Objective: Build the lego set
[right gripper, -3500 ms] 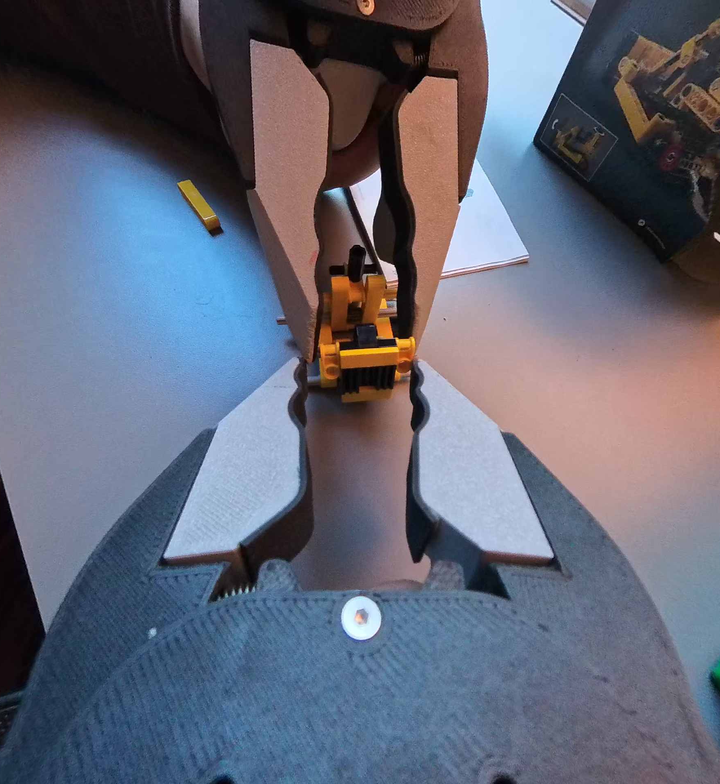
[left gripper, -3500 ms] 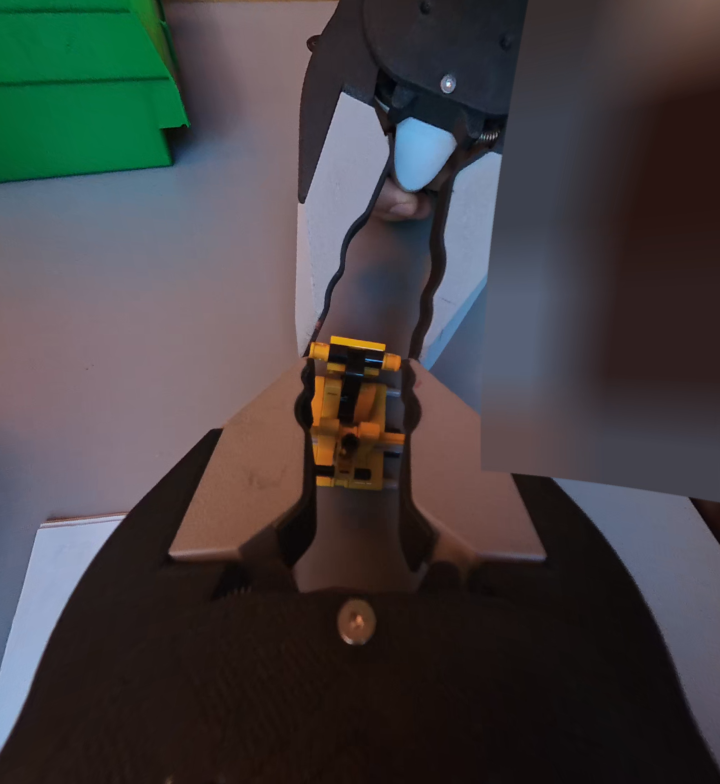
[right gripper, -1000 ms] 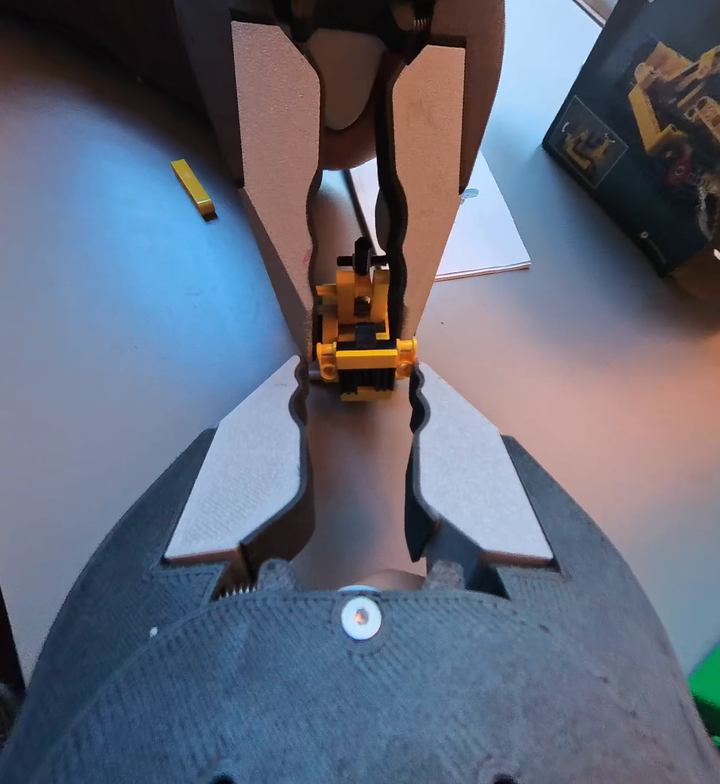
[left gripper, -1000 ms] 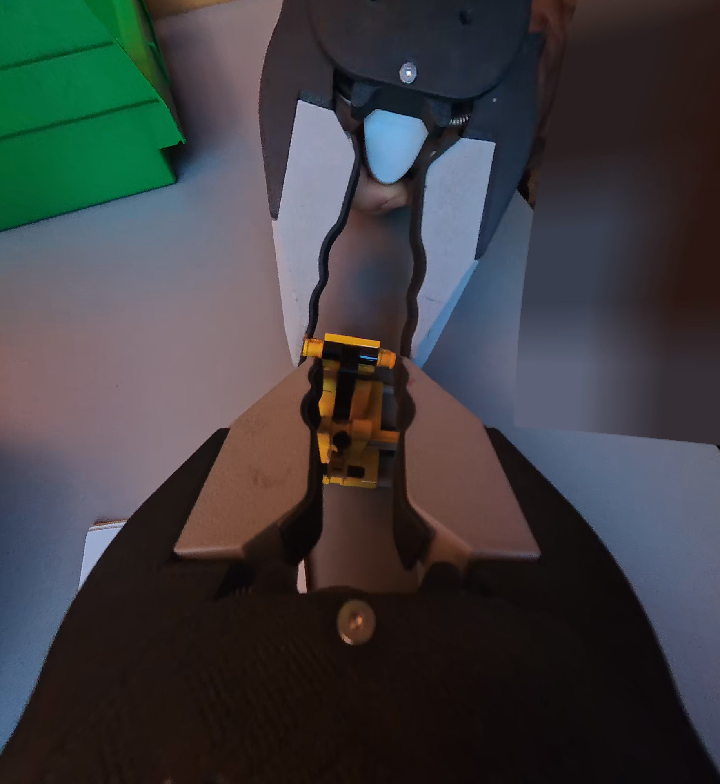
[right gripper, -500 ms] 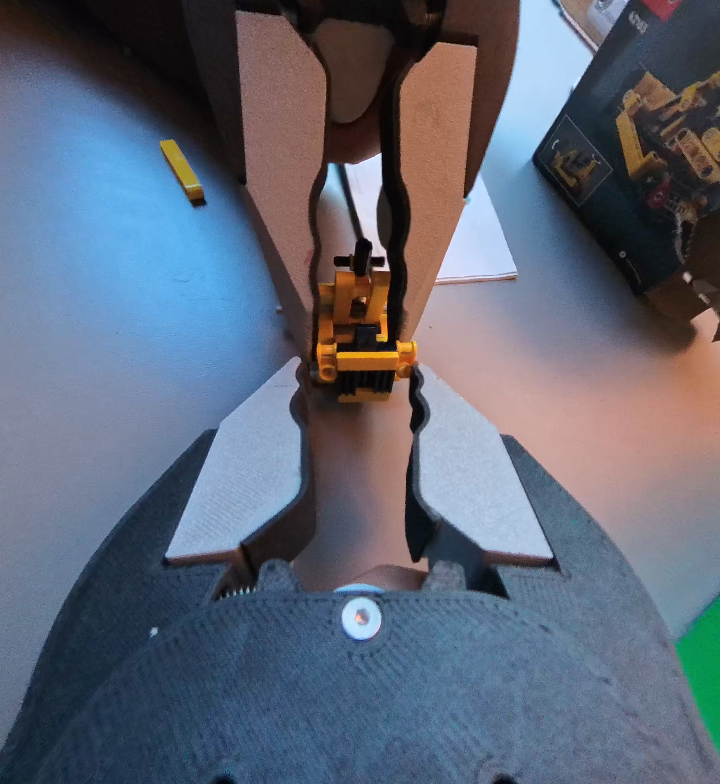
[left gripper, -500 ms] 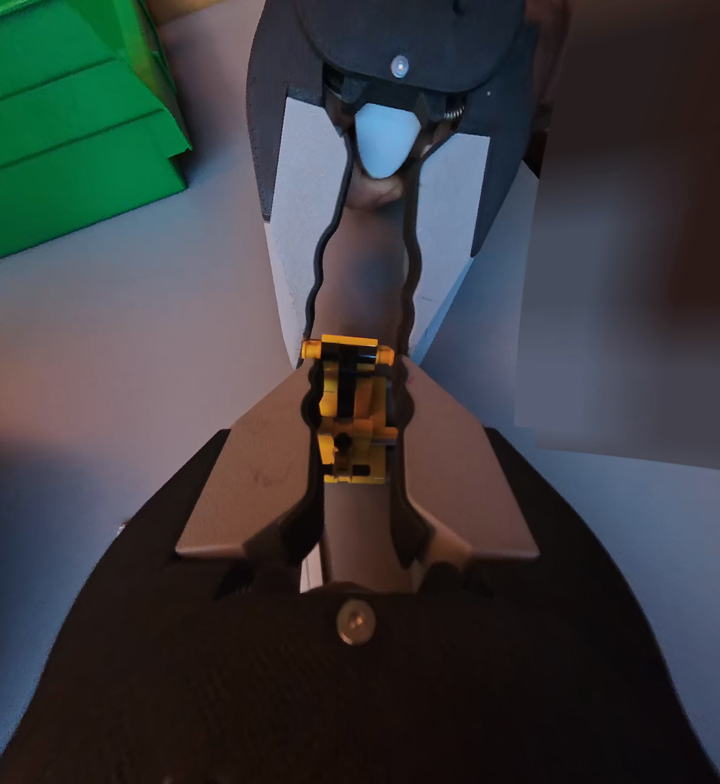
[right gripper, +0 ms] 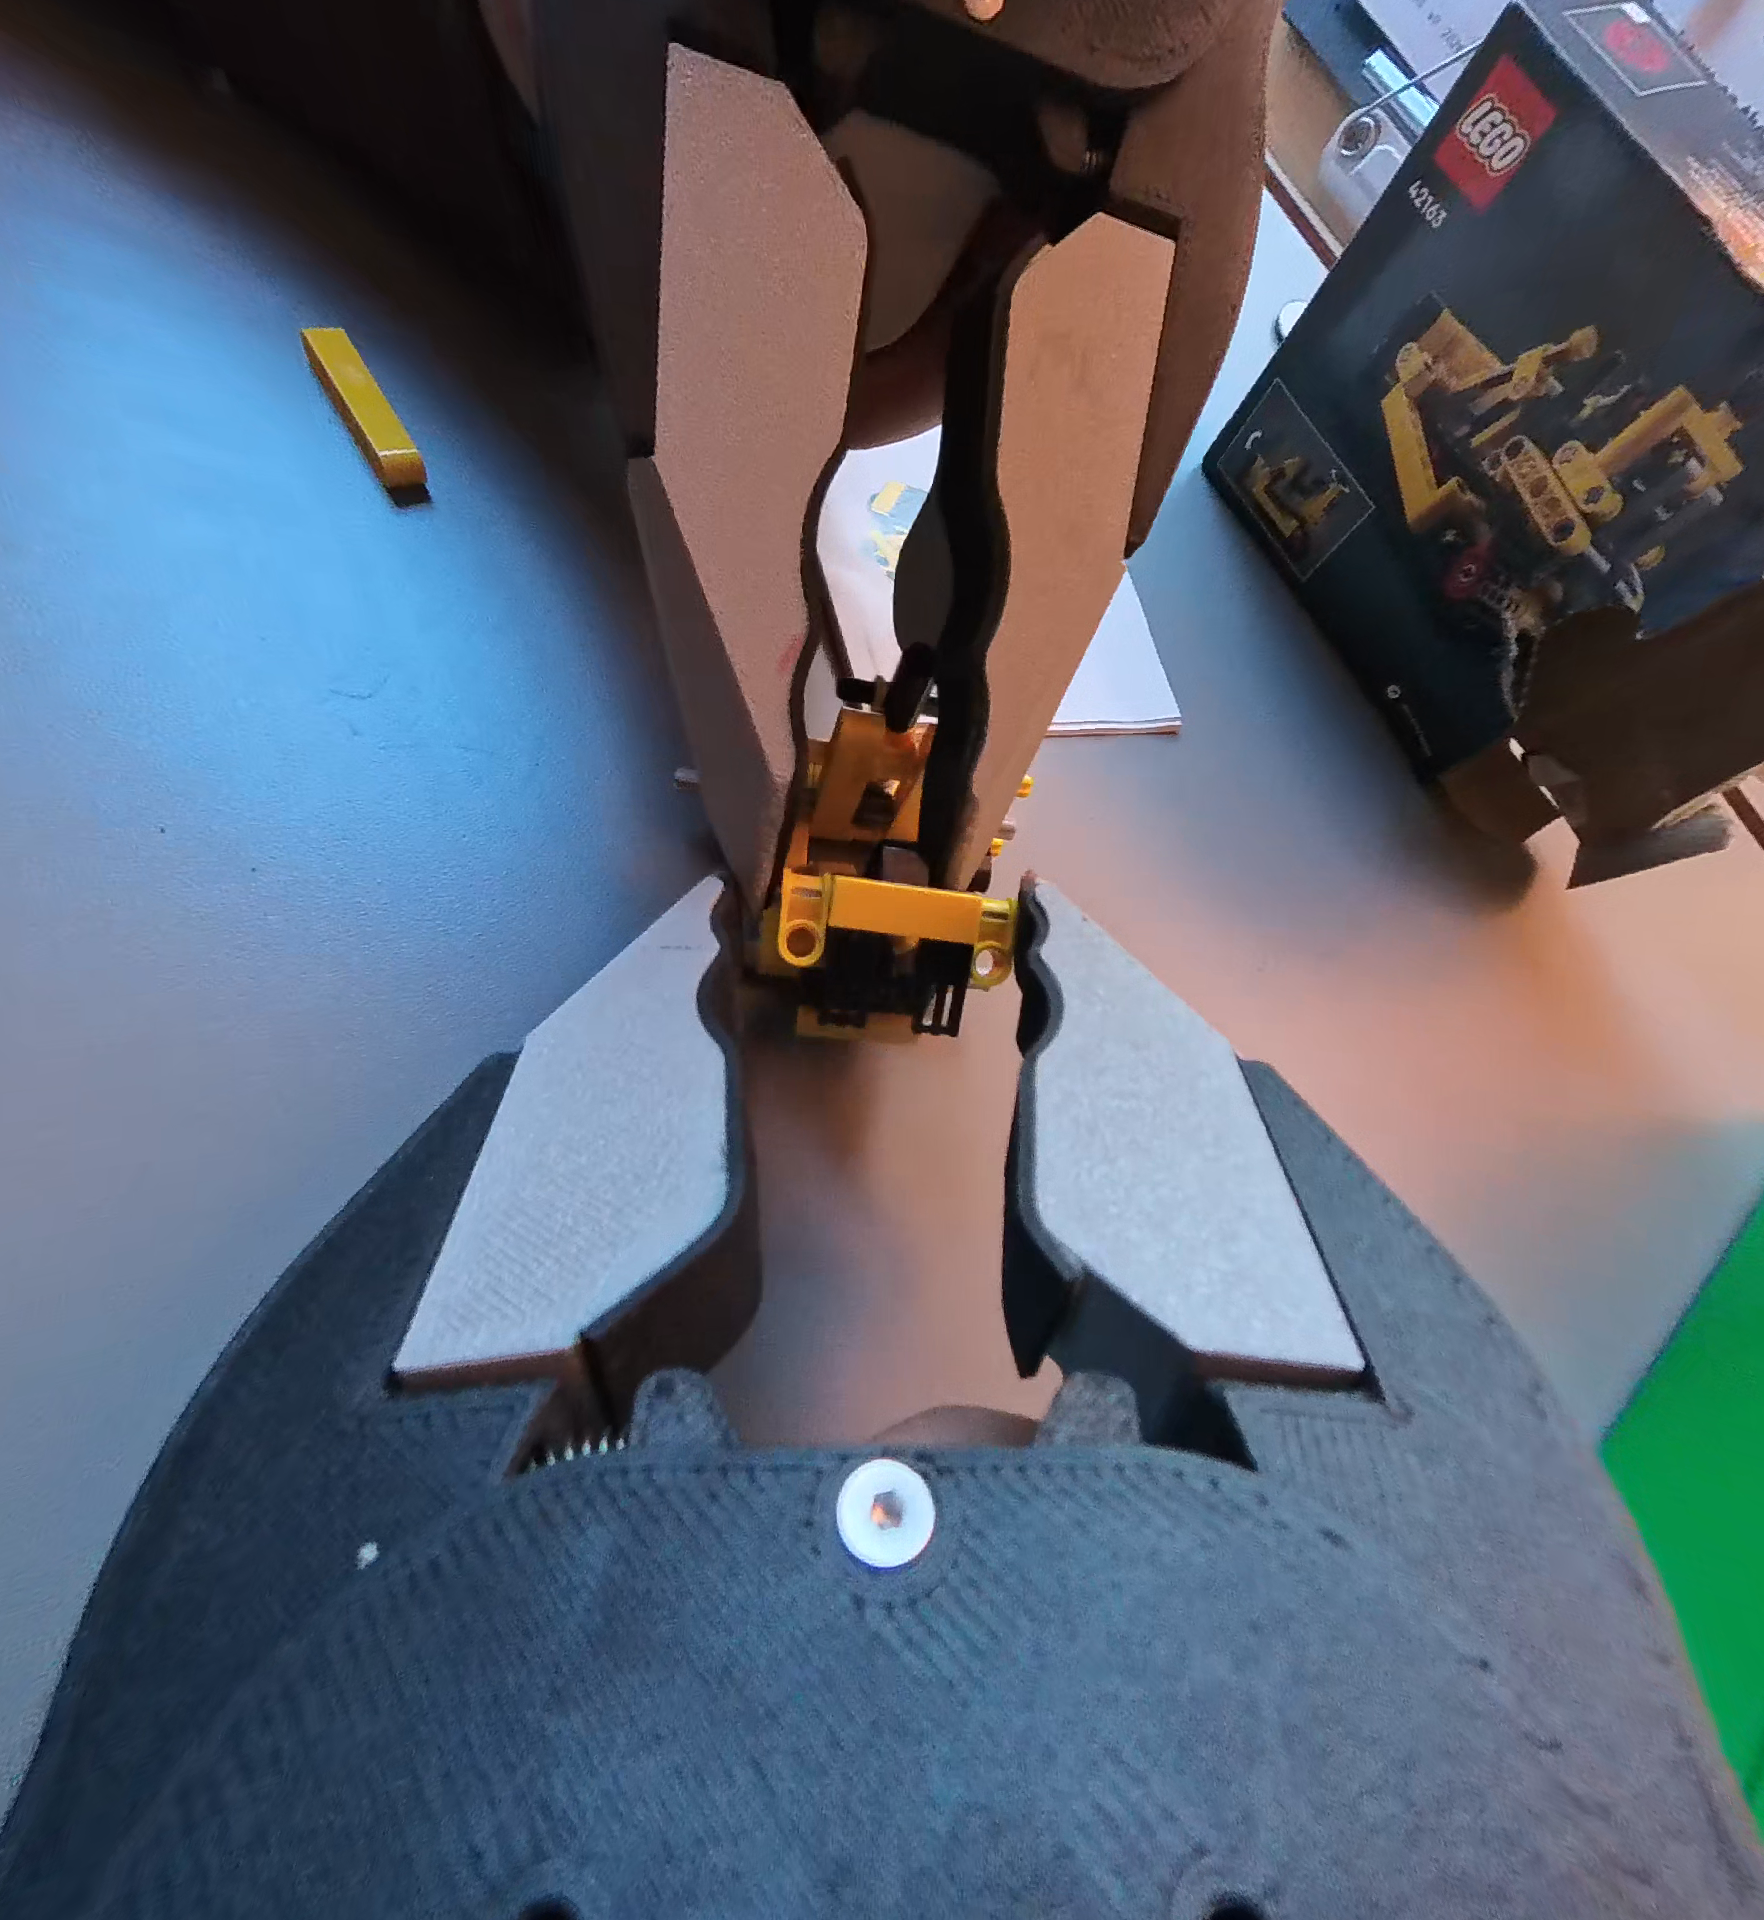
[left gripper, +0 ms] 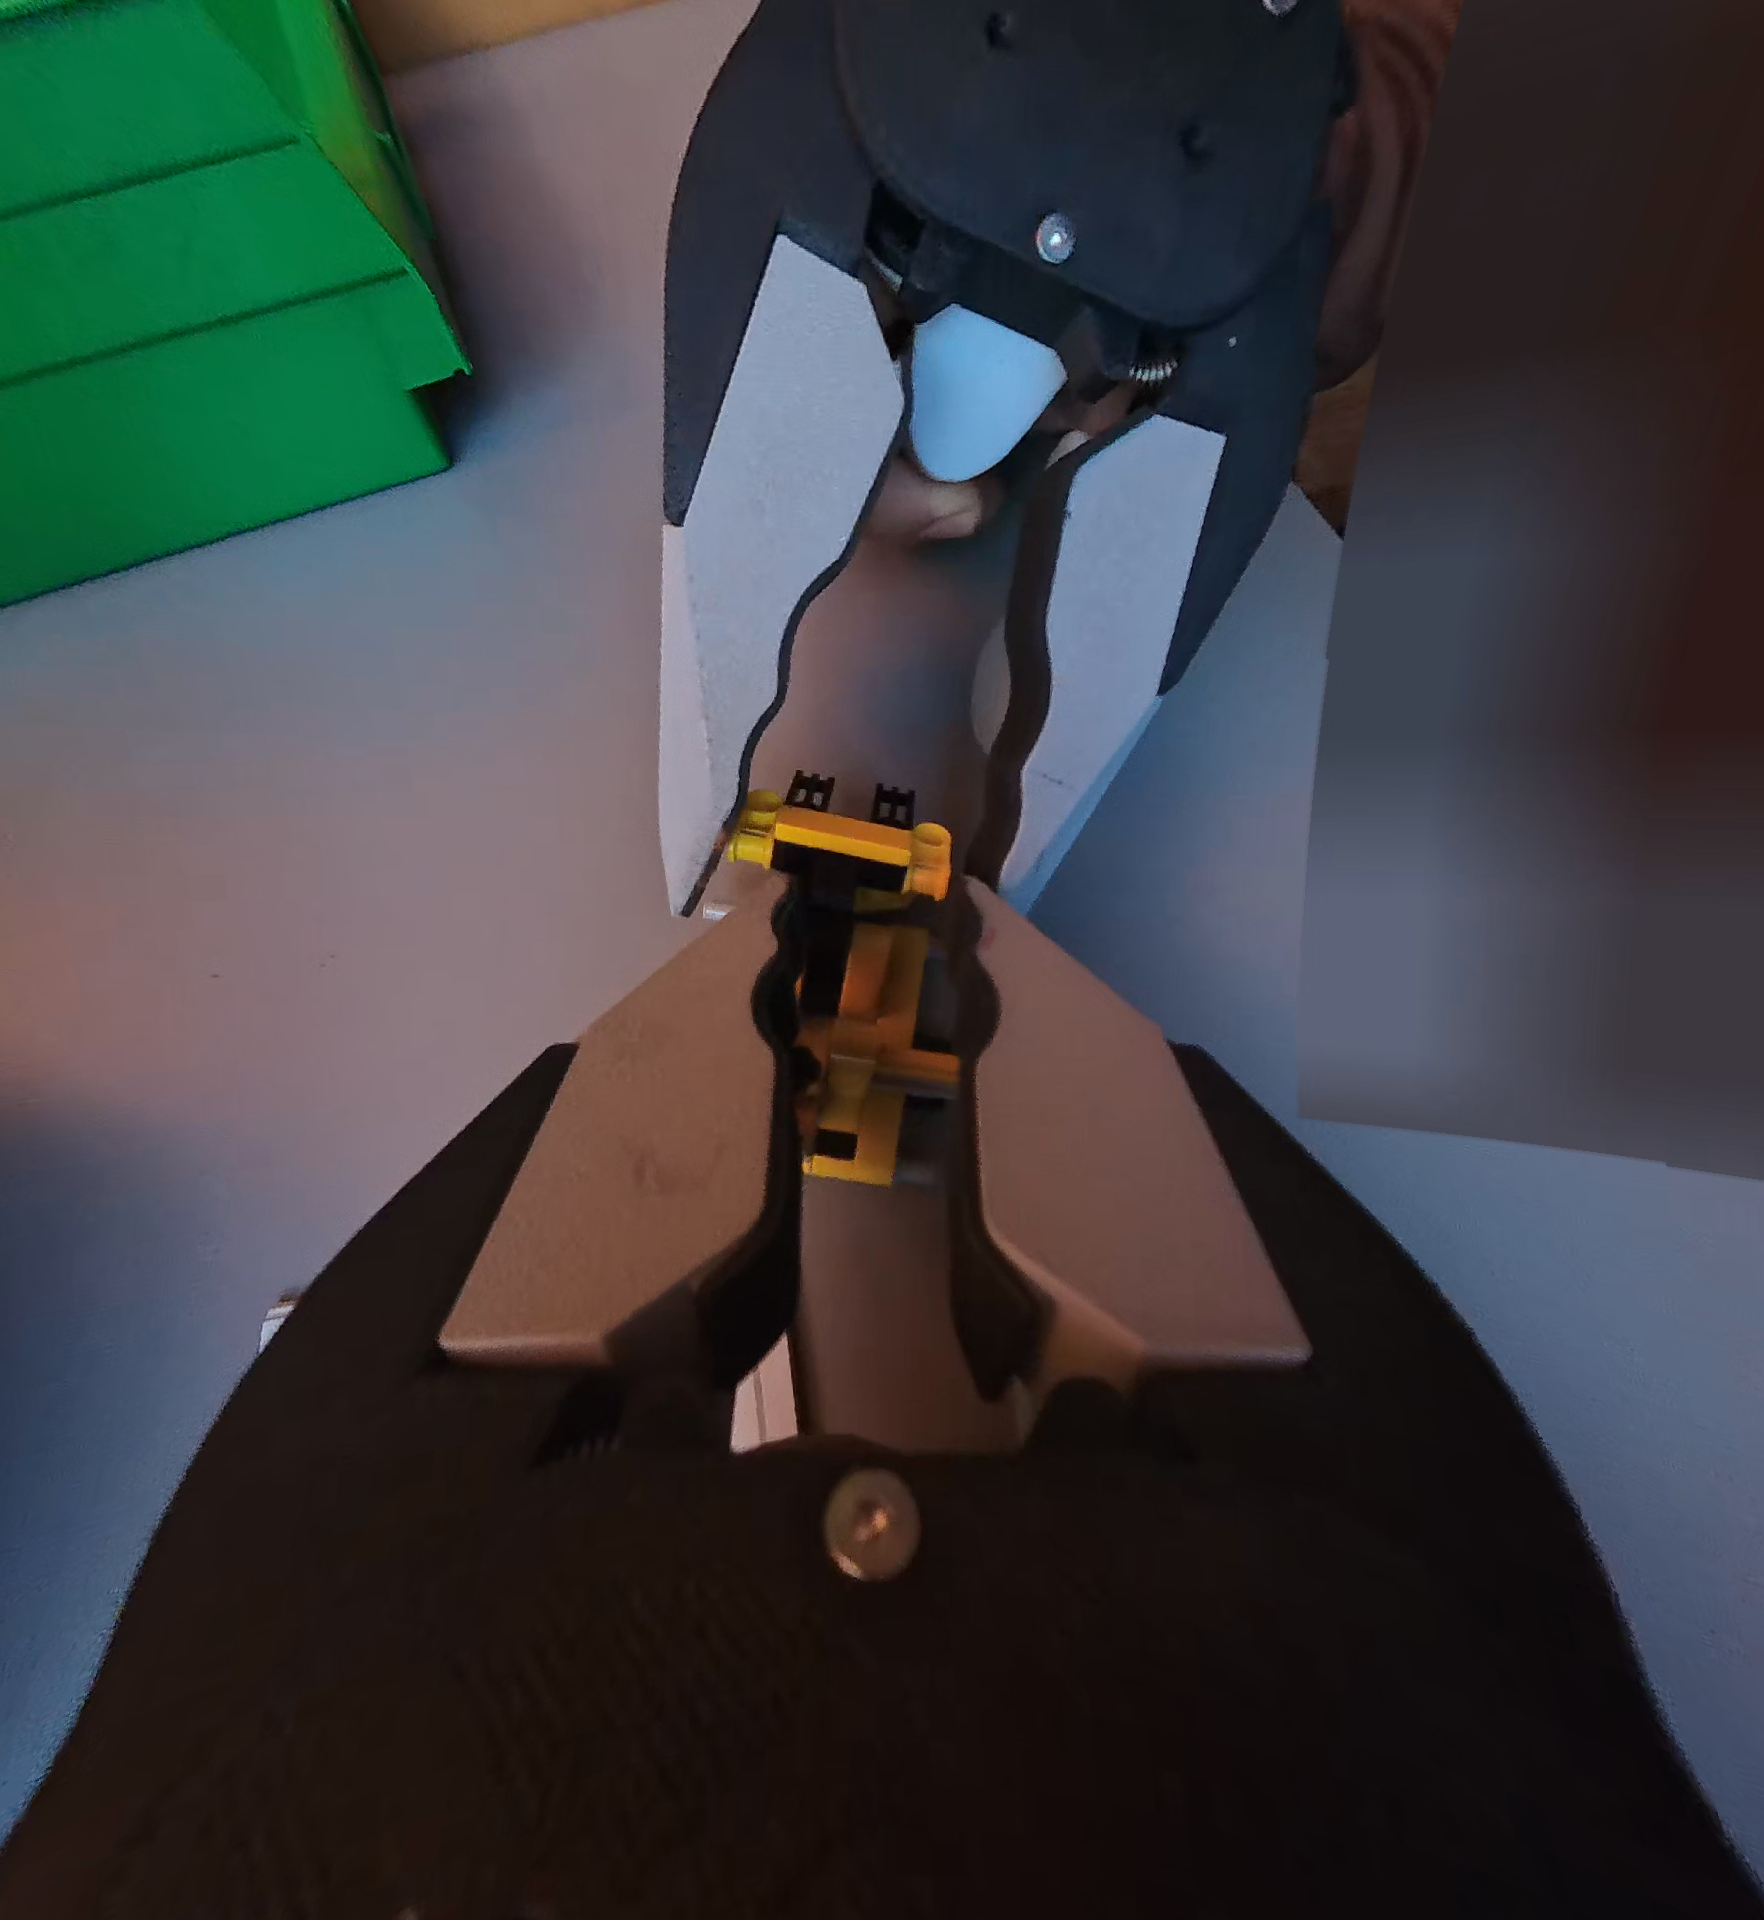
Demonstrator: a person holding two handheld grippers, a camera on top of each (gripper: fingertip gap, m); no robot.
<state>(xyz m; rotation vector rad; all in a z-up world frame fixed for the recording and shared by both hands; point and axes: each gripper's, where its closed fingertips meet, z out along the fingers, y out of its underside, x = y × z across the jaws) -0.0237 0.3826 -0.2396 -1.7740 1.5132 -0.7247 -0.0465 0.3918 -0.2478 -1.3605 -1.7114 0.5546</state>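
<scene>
A small yellow and black lego assembly [left gripper: 862, 1023] is clamped between my left gripper's [left gripper: 867, 920] fingers above the grey table [left gripper: 286, 831]. Its yellow cross beam [right gripper: 893, 914] with black pegs sticks out past the fingertips. My right gripper [right gripper: 873, 940] faces the left one tip to tip. Its fingers flank the ends of the cross beam, with a small gap on the left side, and the jaws stand apart. In the right wrist view the assembly [right gripper: 857, 800] sits tilted between the left gripper's fingers [right gripper: 732, 582].
A green bin [left gripper: 130, 312] stands at the left, also at the lower right of the right wrist view [right gripper: 1751, 1455]. A torn lego box [right gripper: 1532, 468], a white booklet [right gripper: 1117, 665] and a loose yellow flat piece [right gripper: 364, 410] lie on the table. Less than 4 cm separates the two grippers' tips.
The two grippers have twisted relative to each other, so the assembly now sits tilted. Two black pegs now show above the cross beam. The right fingers stand slightly wider around it.
</scene>
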